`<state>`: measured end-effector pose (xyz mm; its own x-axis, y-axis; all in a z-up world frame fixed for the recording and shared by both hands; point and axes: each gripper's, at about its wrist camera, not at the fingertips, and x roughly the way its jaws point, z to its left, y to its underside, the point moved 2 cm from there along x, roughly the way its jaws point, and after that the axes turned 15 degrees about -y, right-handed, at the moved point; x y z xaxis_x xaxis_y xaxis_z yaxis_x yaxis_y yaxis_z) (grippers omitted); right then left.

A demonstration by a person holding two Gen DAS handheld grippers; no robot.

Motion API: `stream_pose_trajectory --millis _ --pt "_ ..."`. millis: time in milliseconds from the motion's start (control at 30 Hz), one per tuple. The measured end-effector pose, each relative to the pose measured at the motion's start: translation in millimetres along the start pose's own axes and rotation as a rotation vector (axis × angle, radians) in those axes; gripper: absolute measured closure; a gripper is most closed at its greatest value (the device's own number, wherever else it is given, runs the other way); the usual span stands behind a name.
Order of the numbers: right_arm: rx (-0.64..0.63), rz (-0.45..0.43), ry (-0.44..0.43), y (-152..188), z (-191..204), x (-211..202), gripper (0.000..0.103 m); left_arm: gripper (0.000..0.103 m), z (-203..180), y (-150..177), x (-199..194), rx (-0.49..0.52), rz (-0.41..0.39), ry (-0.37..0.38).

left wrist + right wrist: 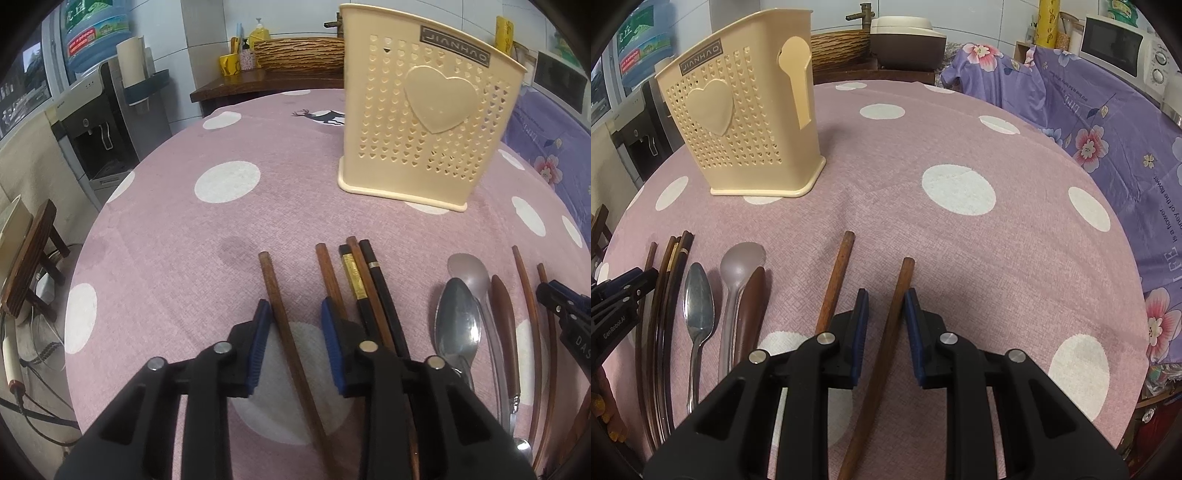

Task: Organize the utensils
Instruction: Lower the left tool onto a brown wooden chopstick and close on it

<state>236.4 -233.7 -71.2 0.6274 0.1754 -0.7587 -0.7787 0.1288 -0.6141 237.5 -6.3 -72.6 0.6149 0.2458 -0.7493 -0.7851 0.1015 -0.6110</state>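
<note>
Right hand-held gripper (885,325) straddles chopstick (892,325); microwave (1115,46) beyond.

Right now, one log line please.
left gripper: open around chopstick | right gripper: open around chopstick | holder: upright

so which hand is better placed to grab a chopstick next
Right, probably. The right tool is open with a brown chopstick centred between its pads. The left tool is open too, but its chopstick lies close against the left pad, with a bundle crowding the other side.
</note>
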Motion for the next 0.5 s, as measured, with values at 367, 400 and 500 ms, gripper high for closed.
stream_pose_trajectory --millis 367,400,500 --pt "-0.008 -0.005 0.002 -1.6 0.3 1.2 0.093 0.089 1.8 -0.1 0.3 -0.008 0.002 -0.007" --pt "-0.007 -0.005 0.0 -1.8 -0.4 1.2 0.093 0.089 1.5 -0.1 0.3 -0.002 -0.001 -0.008" --pt "-0.008 -0.005 0.0 -1.7 -0.3 1.2 0.093 0.091 1.2 0.2 0.9 0.008 -0.01 -0.014"
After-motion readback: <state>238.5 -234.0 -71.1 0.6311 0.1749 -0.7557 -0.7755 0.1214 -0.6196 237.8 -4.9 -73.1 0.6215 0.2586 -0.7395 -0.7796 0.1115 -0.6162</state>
